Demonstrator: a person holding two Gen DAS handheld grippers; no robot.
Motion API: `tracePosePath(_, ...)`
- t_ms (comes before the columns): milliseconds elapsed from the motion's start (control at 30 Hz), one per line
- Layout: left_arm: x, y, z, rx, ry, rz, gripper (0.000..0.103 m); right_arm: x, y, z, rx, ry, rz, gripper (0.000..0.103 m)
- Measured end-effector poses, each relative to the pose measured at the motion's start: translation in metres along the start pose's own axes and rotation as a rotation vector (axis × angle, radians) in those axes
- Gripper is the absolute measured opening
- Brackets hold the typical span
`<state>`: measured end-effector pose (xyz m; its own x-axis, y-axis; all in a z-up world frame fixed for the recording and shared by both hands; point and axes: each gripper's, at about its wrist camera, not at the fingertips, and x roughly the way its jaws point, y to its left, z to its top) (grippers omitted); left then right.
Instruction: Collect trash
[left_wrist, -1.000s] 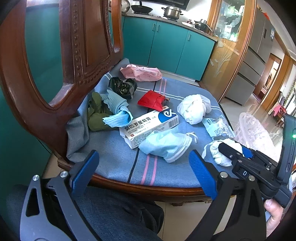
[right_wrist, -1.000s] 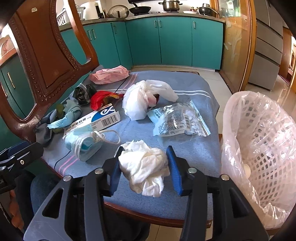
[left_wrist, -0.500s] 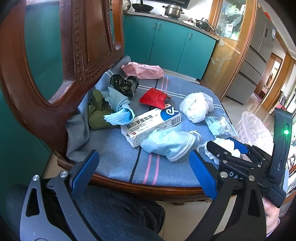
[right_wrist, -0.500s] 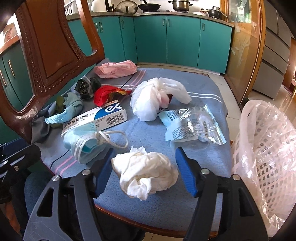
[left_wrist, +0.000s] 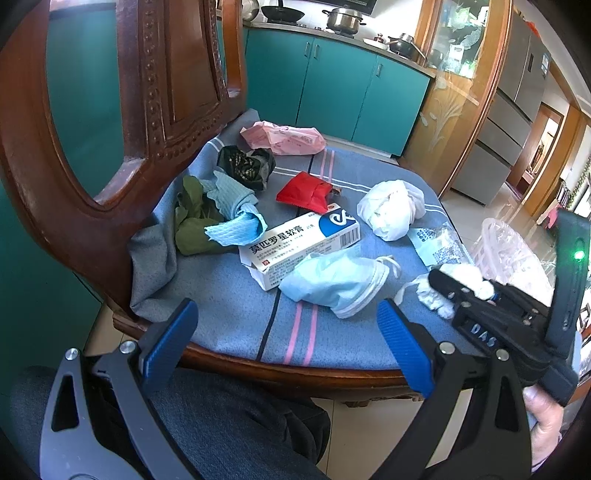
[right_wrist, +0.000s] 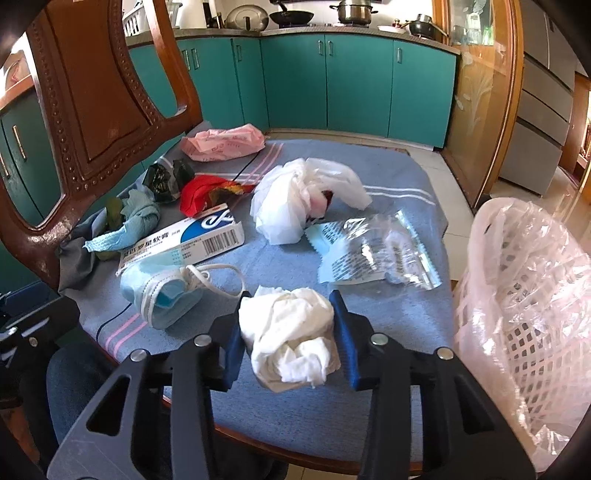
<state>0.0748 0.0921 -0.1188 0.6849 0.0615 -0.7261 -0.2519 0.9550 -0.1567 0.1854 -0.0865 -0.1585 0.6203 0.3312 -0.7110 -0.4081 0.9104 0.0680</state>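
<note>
Trash lies on a chair's blue striped cushion (left_wrist: 229, 306). My right gripper (right_wrist: 289, 301) is closing, and both blue pads press a crumpled white tissue (right_wrist: 291, 332) at the cushion's near right; the left wrist view shows this gripper (left_wrist: 461, 284) too. My left gripper (left_wrist: 287, 314) is open over the seat's near edge, with nothing between its fingers. Just beyond it are a blue face mask (left_wrist: 332, 282) and a medicine box (left_wrist: 306, 240). Farther back are a white plastic wad (right_wrist: 295, 206), a clear wrapper (right_wrist: 373, 251), a red wrapper (left_wrist: 306, 192) and a pink bag (left_wrist: 284, 136).
A white basket lined with a thin plastic bag (right_wrist: 524, 295) stands right of the chair. The carved wooden chair back (left_wrist: 166, 92) rises on the left. A dark bag (left_wrist: 245, 166) and blue and green cloths (left_wrist: 232, 210) lie beside it. A person's knee is below the seat.
The right gripper's jaws spread wider around the white tissue, then closed in and squeezed it narrower. The left gripper has stayed where it was, open.
</note>
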Motion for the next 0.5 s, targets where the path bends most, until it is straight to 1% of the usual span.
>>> tracePosePath(233, 0.003, -0.002, -0.002, 0.000, 0.015, -0.008, 0.097, -0.014, -0.013, 0.002, 0.031, -0.023, -0.015, 0.043)
tracePosePath(500, 0.004, -0.005, -0.003, 0.007, 0.020, -0.008, 0.097, -0.012, -0.016, -0.004, 0.042, -0.009, -0.015, 0.043)
